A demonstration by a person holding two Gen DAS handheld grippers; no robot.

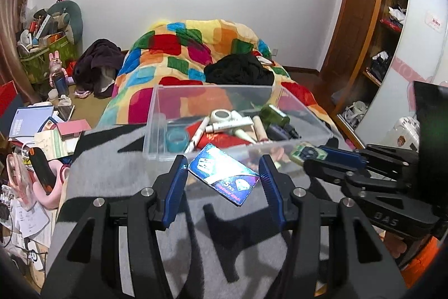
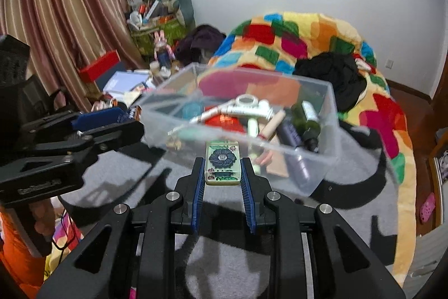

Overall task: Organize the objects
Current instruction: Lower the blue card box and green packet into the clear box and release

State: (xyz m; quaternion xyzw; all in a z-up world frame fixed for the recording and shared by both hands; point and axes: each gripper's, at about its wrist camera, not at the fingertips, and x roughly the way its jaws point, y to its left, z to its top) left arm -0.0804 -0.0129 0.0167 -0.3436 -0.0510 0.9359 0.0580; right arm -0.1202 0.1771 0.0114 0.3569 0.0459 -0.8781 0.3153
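Observation:
A clear plastic bin (image 1: 156, 114) (image 2: 322, 159) stands on a grey and black blanket and holds several cosmetics tubes, bottles and a tape roll. My left gripper (image 1: 222, 163) is shut on a blue and white card box (image 1: 222, 177), held tilted just in front of the bin's near wall. My right gripper (image 2: 222, 163) is shut on a pale green case with a dark flower (image 2: 222, 163), held level at the bin's near wall. The right gripper also shows in the left wrist view (image 1: 330, 159), with the green case (image 1: 306, 153) at its tip.
A bright patchwork quilt (image 1: 196, 46) with black clothes (image 1: 240, 69) lies behind the bin. Cluttered papers and boxes (image 1: 42, 128) sit on the left. A wooden wardrobe (image 1: 392, 32) stands on the right. Curtains (image 2: 56, 18) hang at the left.

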